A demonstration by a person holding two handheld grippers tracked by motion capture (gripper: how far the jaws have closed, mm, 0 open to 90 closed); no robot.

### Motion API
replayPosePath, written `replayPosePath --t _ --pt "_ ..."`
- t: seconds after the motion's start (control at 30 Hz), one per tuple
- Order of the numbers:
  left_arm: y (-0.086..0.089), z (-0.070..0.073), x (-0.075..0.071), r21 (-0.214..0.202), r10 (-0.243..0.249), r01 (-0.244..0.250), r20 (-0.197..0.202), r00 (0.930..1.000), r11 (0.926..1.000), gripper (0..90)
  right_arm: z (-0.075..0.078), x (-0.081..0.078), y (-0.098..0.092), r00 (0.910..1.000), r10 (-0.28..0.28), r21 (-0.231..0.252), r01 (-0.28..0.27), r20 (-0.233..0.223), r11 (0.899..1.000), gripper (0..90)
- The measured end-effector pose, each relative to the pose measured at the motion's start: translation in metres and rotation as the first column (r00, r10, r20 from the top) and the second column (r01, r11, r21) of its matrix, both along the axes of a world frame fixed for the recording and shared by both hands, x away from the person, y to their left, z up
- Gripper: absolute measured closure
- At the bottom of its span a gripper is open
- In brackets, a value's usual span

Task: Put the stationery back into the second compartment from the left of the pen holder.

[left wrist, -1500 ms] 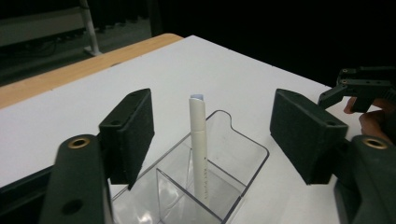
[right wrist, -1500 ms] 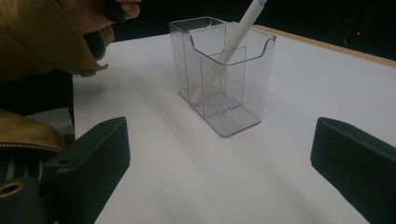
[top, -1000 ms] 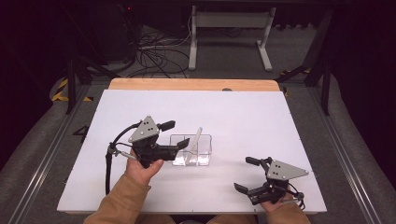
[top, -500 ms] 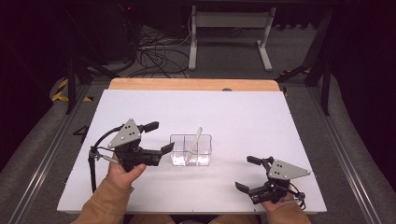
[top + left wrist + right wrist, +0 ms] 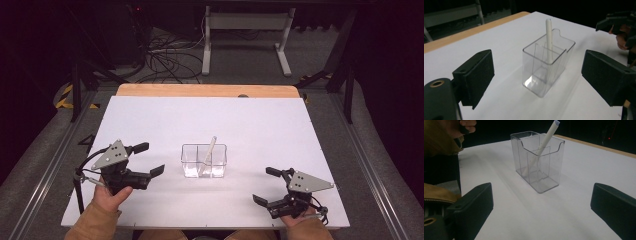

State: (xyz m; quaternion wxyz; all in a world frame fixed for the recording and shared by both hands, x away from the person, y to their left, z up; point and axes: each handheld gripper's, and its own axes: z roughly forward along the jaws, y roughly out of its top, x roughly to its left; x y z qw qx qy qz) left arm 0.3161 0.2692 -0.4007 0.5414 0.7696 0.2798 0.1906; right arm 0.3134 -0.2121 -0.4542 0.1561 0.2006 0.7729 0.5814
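Stick [image 5: 211, 147], white, stands tilted in your clear box [image 5: 204, 161], its top poking above the rim. Box sits mid-counter [image 5: 200, 120], roughly between both claws, apart from each.

Your left claw [image 5: 148, 159] hangs left of the box, well off it, jaws wide w/ nothing between them; they've just been opening further. A sec ago it was right at the box's left wall; half a sec ago it had pulled back a bit; now it's further left and nearer your edge of the counter. Box and stick haven't shifted. Your right claw [image 5: 266, 186] sits near the counter's front right, released, nothing gripped, same spot as before.

High view: gives you the layout, both forearms in tan sleeves, wood strip [image 5: 205, 90] along the far edge, cables [image 5: 165, 55] and a metal stand [image 5: 245, 30] on the floor behind.

Left claw view: box [image 5: 548, 65] centred ahead of the two black pads, clear gap on both sides; divider walls inside show, and the stick [image 5: 549, 38] stands in a far compartment; your other claw [image 5: 621, 27] shows top right.

Right claw view: box [image 5: 537, 162] from the opposite side, w/ its scooped front rim, stick [image 5: 544, 145] leaning right at the top, lower end down near the box floor; your sleeve [image 5: 439, 140] sits at left.
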Motion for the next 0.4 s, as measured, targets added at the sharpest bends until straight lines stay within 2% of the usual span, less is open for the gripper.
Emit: replayPosePath --t 0.2,0.3,0.4 --pt "0.021 -0.028 -0.010 0.002 0.006 -0.006 0.009 0.9999 1.0000 11.7 0.000 -0.001 -0.001 1.0000 -0.006 0.001 0.006 -0.001 1.000 4.7" --pt "0.028 -0.041 -0.015 0.036 0.011 -0.011 0.004 0.9999 0.9993 11.5 0.000 -0.001 -0.001 1.0000 -0.007 -0.001 0.007 -0.002 1.000 4.7" --pt "0.031 -0.049 -0.019 0.056 0.025 -0.024 -0.015 0.9996 0.9981 10.9 -0.001 -0.001 -0.001 1.0000 -0.006 -0.004 0.006 -0.002 1.000 4.7"
